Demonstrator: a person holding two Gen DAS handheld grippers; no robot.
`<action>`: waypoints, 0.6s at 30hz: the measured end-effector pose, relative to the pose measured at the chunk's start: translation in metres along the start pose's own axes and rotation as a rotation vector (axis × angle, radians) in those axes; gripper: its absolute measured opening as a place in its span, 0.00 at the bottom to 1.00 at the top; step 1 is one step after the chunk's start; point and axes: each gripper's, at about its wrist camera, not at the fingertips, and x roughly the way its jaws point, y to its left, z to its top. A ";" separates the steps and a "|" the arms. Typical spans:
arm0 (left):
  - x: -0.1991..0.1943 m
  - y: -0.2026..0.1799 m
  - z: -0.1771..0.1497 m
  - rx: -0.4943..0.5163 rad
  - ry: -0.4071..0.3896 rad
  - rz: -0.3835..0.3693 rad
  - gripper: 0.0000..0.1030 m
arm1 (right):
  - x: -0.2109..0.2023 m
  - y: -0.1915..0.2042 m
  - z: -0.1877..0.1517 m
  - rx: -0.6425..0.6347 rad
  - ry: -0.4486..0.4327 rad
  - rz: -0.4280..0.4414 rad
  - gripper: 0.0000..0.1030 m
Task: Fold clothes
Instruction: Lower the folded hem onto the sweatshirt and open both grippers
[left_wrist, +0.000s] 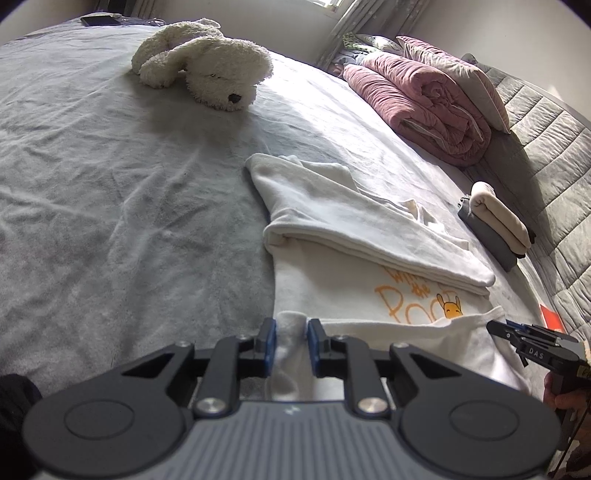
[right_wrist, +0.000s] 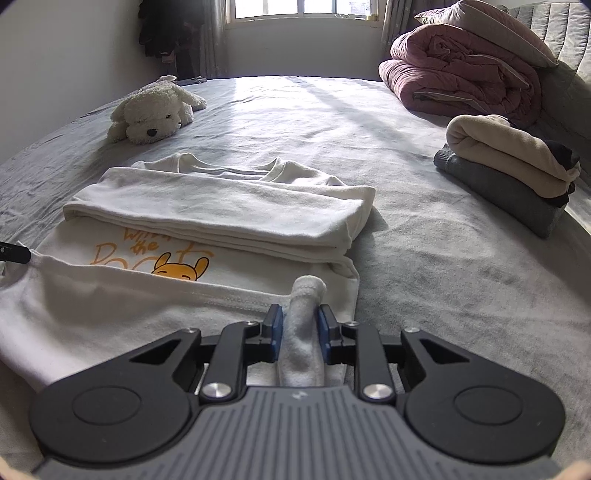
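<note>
Right wrist view, both hand-held grippers (right_wrist: 300, 326) pinching white shirt (right_wrist: 221, 206), plush dog (right_wrist: 155, 110) beyond

Left wrist view: rides on the left tool (left_wrist: 290, 343), low over the bed (left_wrist: 110, 192), angled downward; faces across the near hem of the white T-shirt (left_wrist: 369, 236), close up.
Right wrist view: rides on the right tool (right_wrist: 301, 328), equally low and tilted down; faces the window (right_wrist: 303, 9) wall.
Cross-sighting: the right tool (left_wrist: 517, 334) shows at the left view's right edge.
Shared field: T-shirt, plush dog (left_wrist: 207, 62) (right_wrist: 155, 110), pink quilt (left_wrist: 417, 96) (right_wrist: 461, 74), folded stack (left_wrist: 495, 225) (right_wrist: 509, 170).
</note>
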 end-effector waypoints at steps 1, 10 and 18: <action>-0.002 0.000 -0.001 0.003 -0.004 0.001 0.17 | 0.000 0.000 -0.001 0.010 -0.002 -0.002 0.25; -0.010 -0.006 0.000 0.044 -0.042 -0.008 0.07 | -0.005 0.009 -0.001 -0.005 -0.050 -0.055 0.07; -0.020 -0.014 0.007 0.064 -0.107 -0.034 0.07 | -0.026 0.017 0.000 -0.073 -0.141 -0.125 0.05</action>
